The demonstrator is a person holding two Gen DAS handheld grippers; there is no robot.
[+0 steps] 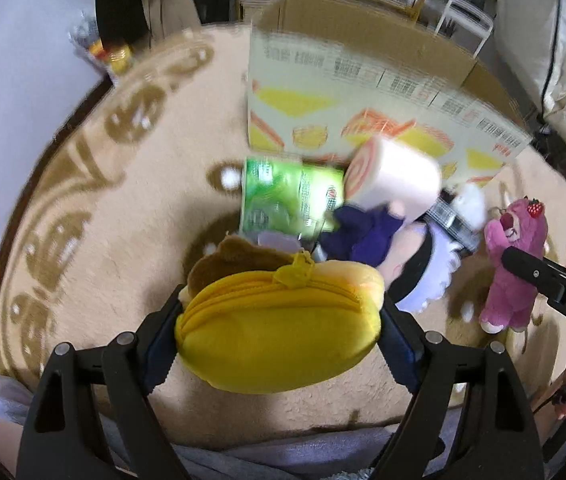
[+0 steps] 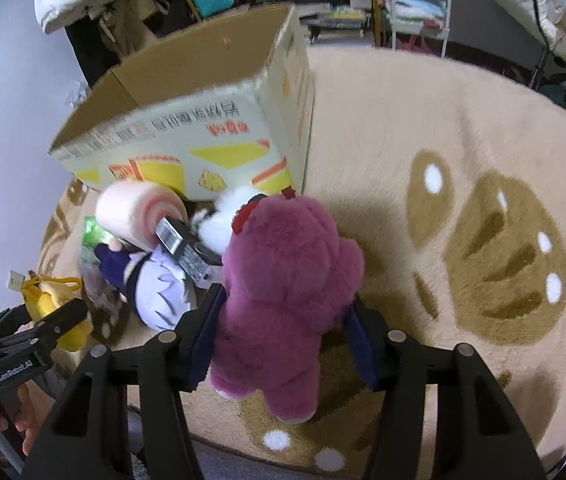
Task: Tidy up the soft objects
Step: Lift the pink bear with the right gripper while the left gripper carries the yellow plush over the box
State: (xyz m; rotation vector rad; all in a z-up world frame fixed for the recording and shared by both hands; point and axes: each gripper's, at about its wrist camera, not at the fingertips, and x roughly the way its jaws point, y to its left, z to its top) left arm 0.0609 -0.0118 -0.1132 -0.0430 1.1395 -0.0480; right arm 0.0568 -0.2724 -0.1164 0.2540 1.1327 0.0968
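My left gripper (image 1: 281,312) is shut on a yellow plush pouch (image 1: 275,340) with a zip and a brown top, held above the rug. My right gripper (image 2: 283,304) is shut on a pink plush bear (image 2: 287,264), its pads pressing both sides of the body. The bear (image 1: 515,272) also shows at the right of the left wrist view. On the rug between them lie a pink swirl-roll plush (image 1: 395,178), a doll in dark purple clothes (image 1: 363,236) and a green packet (image 1: 283,200). An open cardboard box (image 2: 187,80) stands just behind the pile.
A black barcoded box (image 2: 187,252) lies by a white fluffy toy (image 2: 227,216). The beige rug (image 2: 443,160) with brown patterns spreads to the right. Shelves (image 2: 323,0) and bags stand behind the box. A hand (image 2: 23,412) holds the left gripper's handle at lower left.
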